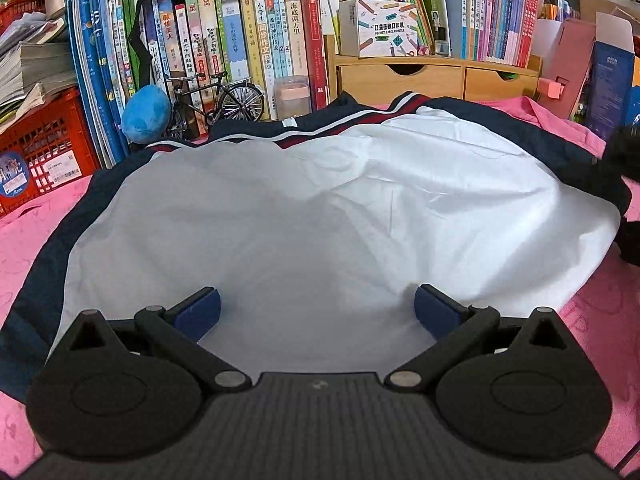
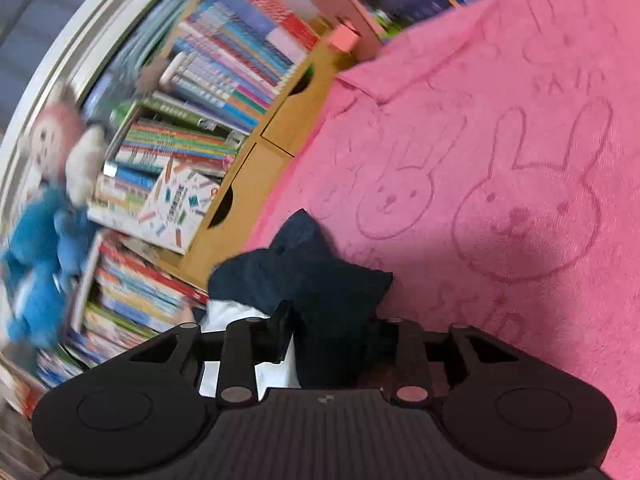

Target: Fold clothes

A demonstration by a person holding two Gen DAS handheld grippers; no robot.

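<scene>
A white and navy jacket with red and white stripes lies spread on the pink blanket, white panel up. My left gripper hovers open over the jacket's near white part, with nothing between its blue pads. In the right wrist view my right gripper is shut on a bunched navy part of the jacket, tilted steeply, with white fabric showing at its left. A dark shape at the right edge of the left wrist view, over the jacket's right side, may be that gripper.
Behind the blanket stand rows of books, a wooden drawer unit, a model bicycle, a blue plush toy and a red crate. Boxes stand at the far right. The blanket with rabbit drawings extends rightward.
</scene>
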